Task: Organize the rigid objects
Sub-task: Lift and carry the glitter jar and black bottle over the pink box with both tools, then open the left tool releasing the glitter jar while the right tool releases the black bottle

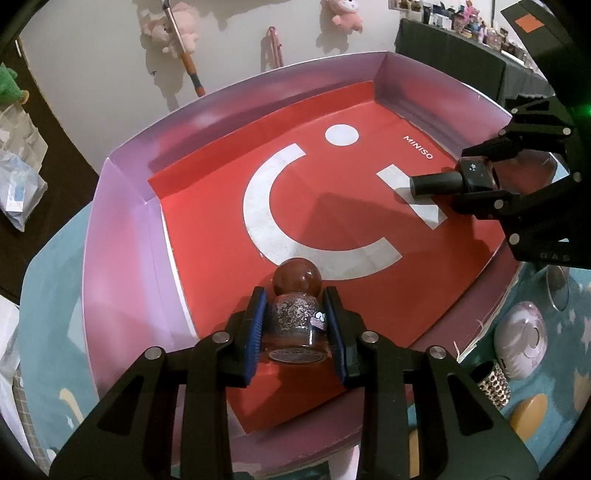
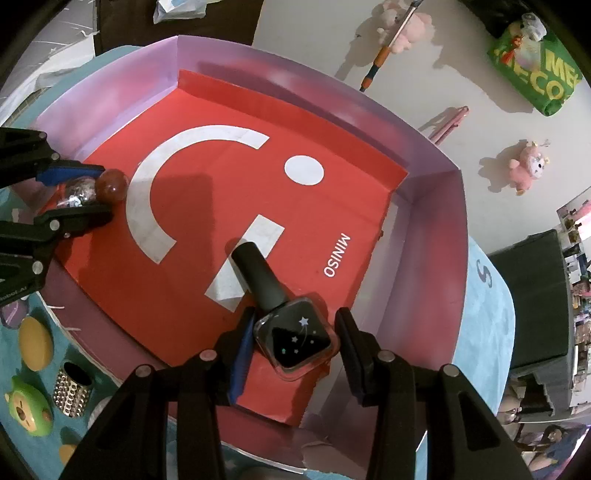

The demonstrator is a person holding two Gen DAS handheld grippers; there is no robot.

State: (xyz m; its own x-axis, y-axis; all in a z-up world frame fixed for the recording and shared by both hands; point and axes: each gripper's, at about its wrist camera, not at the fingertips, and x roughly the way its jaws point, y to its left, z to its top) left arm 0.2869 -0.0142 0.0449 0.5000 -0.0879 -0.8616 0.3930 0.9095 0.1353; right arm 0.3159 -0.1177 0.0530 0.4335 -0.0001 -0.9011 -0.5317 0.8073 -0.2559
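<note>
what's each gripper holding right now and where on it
The left gripper clamps the glitter bottle by its glass body, below the round cap. The right gripper brackets the black bottle, but its right finger is not touching.

Black star-marked bottle (image 2: 295,338) lying between the right gripper's (image 2: 295,354) parted jaws.

Pale wall (image 1: 92,74), plush toys (image 1: 341,13), perhaps hung.

Glitter-filled bottle (image 1: 297,319) with round reddish cap, lying on its side at the red-lined tray's (image 1: 207,206) near edge; black star-printed bottle (image 2: 295,334) with tall black cap, lying tilted near the tray's right side
</note>
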